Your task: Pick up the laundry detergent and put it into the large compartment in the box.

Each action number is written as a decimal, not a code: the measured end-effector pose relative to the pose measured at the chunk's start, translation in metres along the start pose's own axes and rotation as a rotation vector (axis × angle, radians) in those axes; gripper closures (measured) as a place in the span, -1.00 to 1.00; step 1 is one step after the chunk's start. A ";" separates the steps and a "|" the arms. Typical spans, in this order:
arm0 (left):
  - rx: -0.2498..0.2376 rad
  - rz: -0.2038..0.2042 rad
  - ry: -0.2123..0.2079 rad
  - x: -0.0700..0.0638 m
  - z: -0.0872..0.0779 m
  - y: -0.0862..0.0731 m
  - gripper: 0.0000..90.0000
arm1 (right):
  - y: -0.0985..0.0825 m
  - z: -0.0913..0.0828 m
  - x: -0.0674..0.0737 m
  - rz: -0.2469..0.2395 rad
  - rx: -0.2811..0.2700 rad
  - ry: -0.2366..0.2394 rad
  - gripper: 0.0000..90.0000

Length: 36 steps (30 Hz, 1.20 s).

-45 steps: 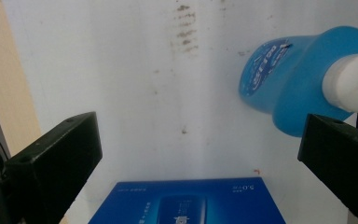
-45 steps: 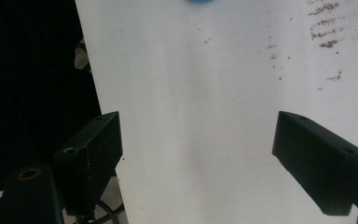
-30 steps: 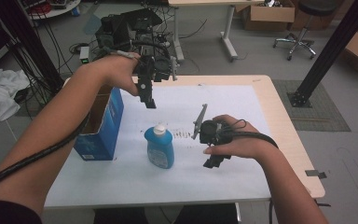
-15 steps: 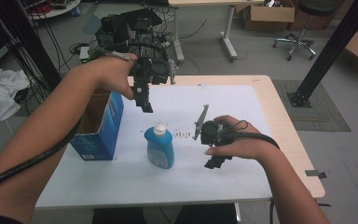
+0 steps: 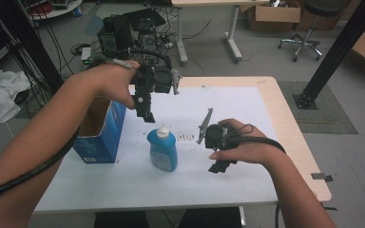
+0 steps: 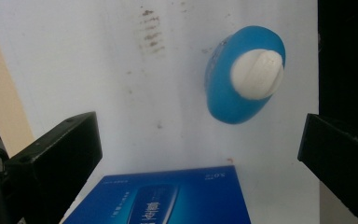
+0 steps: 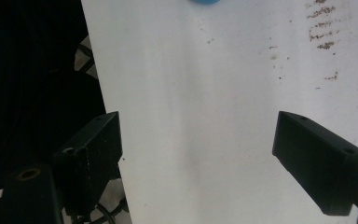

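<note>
A: Where's the bottle rel. to everything?

B: Blue bottle [image 5: 162, 149] w/ white cap [image 5: 161, 131] stands upright on the white sheet [image 5: 123, 185], approx. mid-table. Using it as landmark: blue box [image 5: 99, 130] just beside it on the person's left, top open in high view. Left gripper [image 5: 145, 110] hangs above the bottle, a bit behind and left of it, not touching. Right gripper [image 5: 218, 166] sits low on the bottle's right, near but apart.

A: Jaws?

B: Left gripper view: both black jaws spread wide, nothing betw. them. Bottle [image 6: 242, 74] seen from the top, cap [image 6: 256, 73] facing the cam, lying closer to the right-hand jaw; box face [image 6: 163, 198] at the bottom edge. Right gripper view: jaws also wide apart, holding nothing, bare sheet [image 7: 205, 116] betw. them.

A: Anything one view adds?

B: Left gripper view gives the cap's ridged top and the box's printed side, which high view doesn't. High view gives the bottle's full height and box opening. Right gripper view catches just a sliver of blue bottle [image 7: 204, 2] at its top edge, plus brown smudges [image 7: 326, 28] on the sheet; the same smudges [image 5: 186, 137] lie right of the bottle in high view.
</note>
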State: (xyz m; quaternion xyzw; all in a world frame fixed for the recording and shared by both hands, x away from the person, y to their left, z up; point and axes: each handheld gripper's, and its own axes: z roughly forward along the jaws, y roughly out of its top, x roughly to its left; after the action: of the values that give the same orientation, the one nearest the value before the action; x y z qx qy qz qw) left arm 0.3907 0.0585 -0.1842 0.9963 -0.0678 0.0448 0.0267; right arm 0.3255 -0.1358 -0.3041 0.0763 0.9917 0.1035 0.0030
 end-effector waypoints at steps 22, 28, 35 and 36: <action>-0.013 0.021 -0.033 -0.019 0.027 -0.004 -1.00 | -0.002 0.001 0.000 0.015 -0.013 0.002 -0.65; -0.016 0.021 -0.039 -0.019 0.032 -0.003 -1.00 | -0.002 0.002 0.001 0.016 -0.011 0.003 -0.64; 0.000 0.032 -0.053 -0.021 0.039 0.001 -1.00 | -0.004 0.002 0.001 0.021 -0.016 0.000 -0.64; -0.001 0.032 -0.057 -0.021 0.040 0.001 -1.00 | -0.004 0.002 0.001 0.024 -0.021 0.003 -0.64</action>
State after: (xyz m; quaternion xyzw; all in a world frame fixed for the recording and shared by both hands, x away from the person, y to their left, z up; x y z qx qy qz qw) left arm 0.3733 0.0580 -0.2254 0.9960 -0.0845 0.0170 0.0245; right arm 0.3236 -0.1393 -0.3073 0.0881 0.9895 0.1142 0.0010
